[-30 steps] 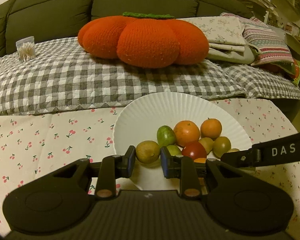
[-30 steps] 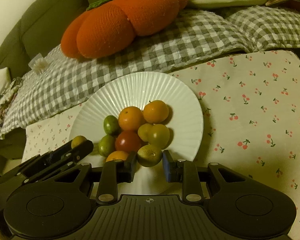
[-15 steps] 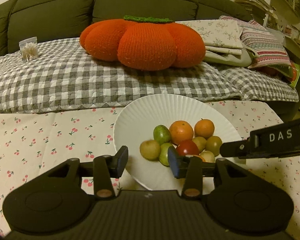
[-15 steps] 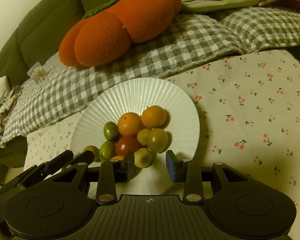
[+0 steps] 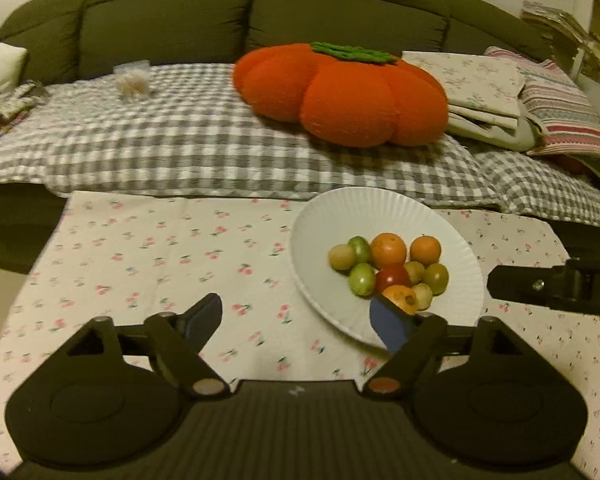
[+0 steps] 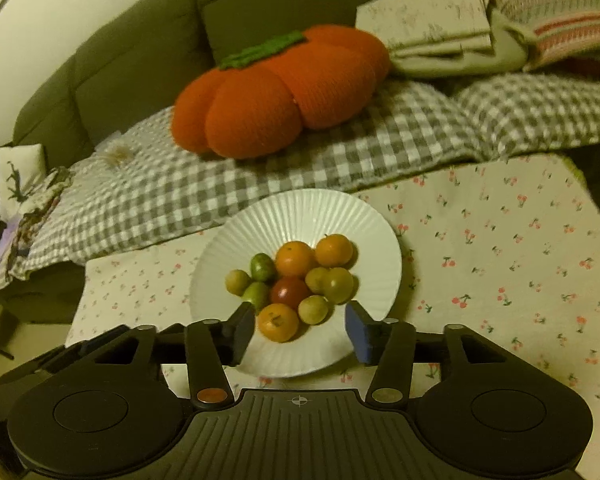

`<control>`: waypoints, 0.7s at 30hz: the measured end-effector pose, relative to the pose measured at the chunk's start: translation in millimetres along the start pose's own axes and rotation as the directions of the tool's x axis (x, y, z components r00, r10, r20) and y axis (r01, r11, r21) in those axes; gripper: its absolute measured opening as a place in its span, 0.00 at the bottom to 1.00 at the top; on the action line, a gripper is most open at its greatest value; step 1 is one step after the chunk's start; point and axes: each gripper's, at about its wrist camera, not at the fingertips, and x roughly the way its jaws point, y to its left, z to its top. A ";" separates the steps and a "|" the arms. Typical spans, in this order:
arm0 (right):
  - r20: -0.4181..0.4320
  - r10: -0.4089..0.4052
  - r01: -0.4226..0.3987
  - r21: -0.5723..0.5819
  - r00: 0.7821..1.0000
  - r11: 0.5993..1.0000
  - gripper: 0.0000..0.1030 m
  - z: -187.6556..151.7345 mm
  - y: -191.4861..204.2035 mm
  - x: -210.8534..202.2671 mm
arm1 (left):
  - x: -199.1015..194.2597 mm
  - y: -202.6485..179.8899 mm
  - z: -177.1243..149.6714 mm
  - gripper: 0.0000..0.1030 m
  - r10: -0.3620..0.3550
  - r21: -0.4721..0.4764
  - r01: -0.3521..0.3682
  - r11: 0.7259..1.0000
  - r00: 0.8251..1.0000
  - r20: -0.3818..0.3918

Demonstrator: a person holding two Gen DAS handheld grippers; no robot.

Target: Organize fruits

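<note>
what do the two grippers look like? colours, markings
Both are the same matte black design. The left gripper and right gripper each have a ribbed centre body, two round side discs, angular linkage arms with metal pivot pins, and blue pads on the fingers. The right one carries white lettering on its side, mostly cropped. No cables or sleeves visible.

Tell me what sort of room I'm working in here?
Most likely a home living room. A dark green upholstered sofa stands behind a low table under a cherry-print cloth, with a big orange knitted pumpkin cushion and folded blankets on the seat.
</note>
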 end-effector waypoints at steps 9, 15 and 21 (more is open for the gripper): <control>0.074 -0.029 0.042 -0.182 0.997 0.982 0.83 -18.2 34.5 -43.5 | -48.3 7.0 -10.5 0.95 0.053 -0.013 -0.053 0.999 0.999 -0.010; 0.072 -0.026 0.039 -0.185 0.997 0.982 0.94 -35.4 38.6 -74.3 | -79.0 12.4 -27.6 0.98 0.061 -0.011 -0.061 0.998 0.997 -0.055; 0.056 -0.033 0.043 -0.179 0.998 0.983 0.99 -65.8 36.8 -92.6 | -107.2 16.5 -42.5 0.99 0.075 -0.003 -0.075 0.997 0.997 -0.012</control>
